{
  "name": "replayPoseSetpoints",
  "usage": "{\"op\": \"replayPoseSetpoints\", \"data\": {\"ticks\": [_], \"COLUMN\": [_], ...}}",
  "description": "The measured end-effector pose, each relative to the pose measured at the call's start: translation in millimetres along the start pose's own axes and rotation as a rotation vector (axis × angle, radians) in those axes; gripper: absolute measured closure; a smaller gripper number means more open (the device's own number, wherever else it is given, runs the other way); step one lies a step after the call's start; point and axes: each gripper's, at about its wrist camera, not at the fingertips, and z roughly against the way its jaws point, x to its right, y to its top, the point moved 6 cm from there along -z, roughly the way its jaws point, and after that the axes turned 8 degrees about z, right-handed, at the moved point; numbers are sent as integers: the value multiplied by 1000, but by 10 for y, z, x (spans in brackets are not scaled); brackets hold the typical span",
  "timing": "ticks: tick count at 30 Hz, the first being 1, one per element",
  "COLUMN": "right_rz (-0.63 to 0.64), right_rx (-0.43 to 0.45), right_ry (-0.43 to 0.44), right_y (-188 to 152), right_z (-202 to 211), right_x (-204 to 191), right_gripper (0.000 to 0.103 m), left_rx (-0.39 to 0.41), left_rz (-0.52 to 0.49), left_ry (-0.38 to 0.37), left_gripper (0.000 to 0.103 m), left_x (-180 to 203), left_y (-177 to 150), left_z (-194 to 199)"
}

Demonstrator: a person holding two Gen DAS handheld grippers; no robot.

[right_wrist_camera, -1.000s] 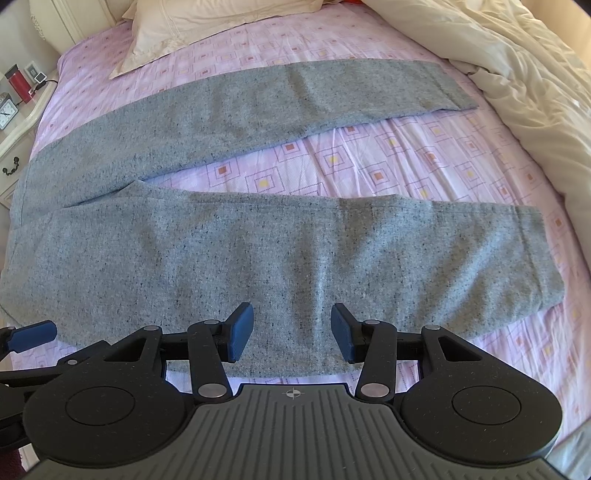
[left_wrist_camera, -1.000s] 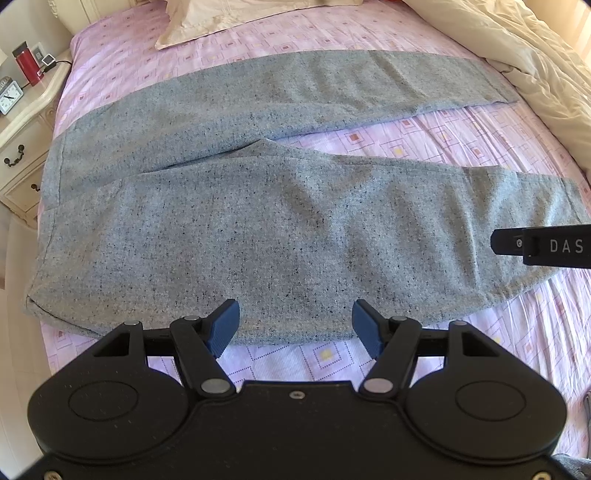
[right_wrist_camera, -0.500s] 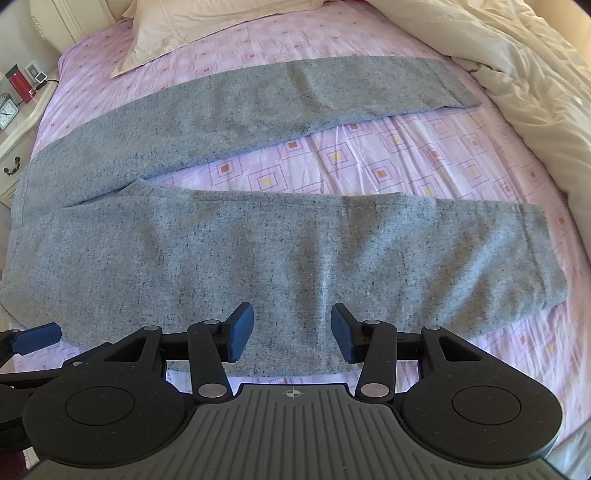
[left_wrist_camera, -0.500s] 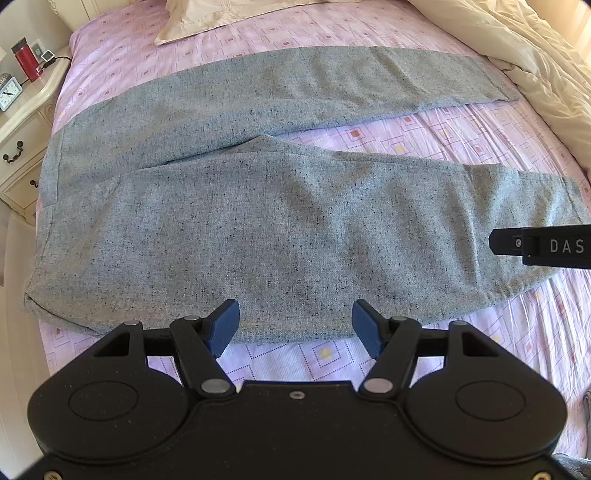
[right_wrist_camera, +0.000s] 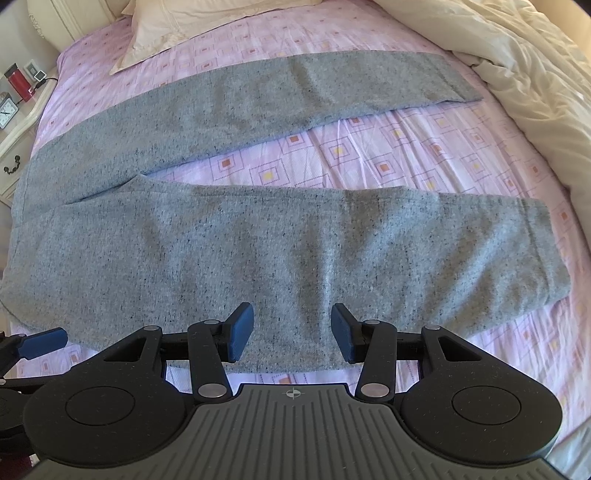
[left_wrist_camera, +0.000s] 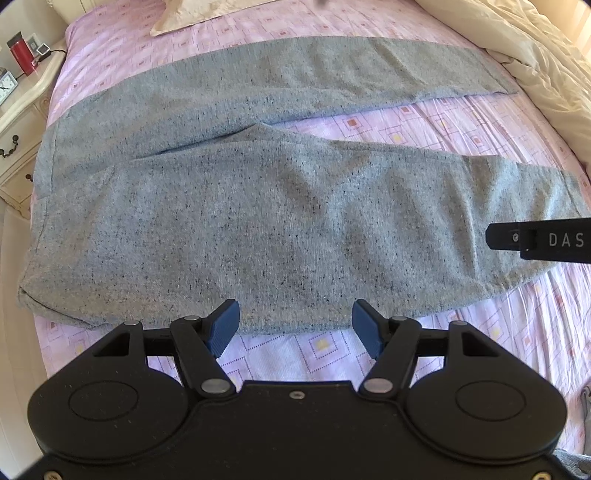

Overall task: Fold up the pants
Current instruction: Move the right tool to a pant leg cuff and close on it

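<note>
At the far left, beside the bed's left edge, a cream carved nightstand (left_wrist_camera: 18, 122) with dark drawer pulls, bearing a red cylindrical flask (left_wrist_camera: 20, 55) and a small clock (left_wrist_camera: 7, 83). On the bed sheet (right_wrist_camera: 369, 147), pink cotton printed with nested squares, grey speckled knit pants (right_wrist_camera: 221, 251), soft and flat, long axis running left to right across the bed: waistband at the left edge, cuffs toward the right. Legs spread in a narrow V, far leg slanting toward the bed's head, near leg along the front edge, faintly rippled. Near the head of the bed, a cream pillow (right_wrist_camera: 207, 22); at the right edge, a rumpled cream duvet (right_wrist_camera: 517, 74), puffy and creased. Left claw (left_wrist_camera: 295, 325) spread wide, ribbed blue pads empty, hanging just over the near leg's front hem. Right claw (right_wrist_camera: 291, 332) likewise spread, nothing pinched, over the same leg further right.
</note>
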Motion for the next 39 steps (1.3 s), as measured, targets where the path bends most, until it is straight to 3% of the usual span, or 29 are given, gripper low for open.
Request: {"op": "replayPoseSetpoints", "data": {"ticks": [24, 32, 34, 39], "right_rz": [-4, -56, -94, -193], "right_rx": [-12, -53, -43, 76], "right_ry": [13, 31, 23, -17], "right_y": [-18, -89, -115, -186], "right_z": [-82, -277, -328, -380], "right_x": [-36, 28, 104, 332], "right_gripper": [58, 62, 67, 68], "left_rx": [-27, -3, 8, 78], "left_rz": [4, -10, -22, -67], "left_ry": [-13, -12, -13, -3], "left_gripper": [35, 43, 43, 43], "left_x": [-6, -9, 3, 39], "left_y": [-16, -13, -11, -38], "left_z": [-46, -69, -88, -161]}}
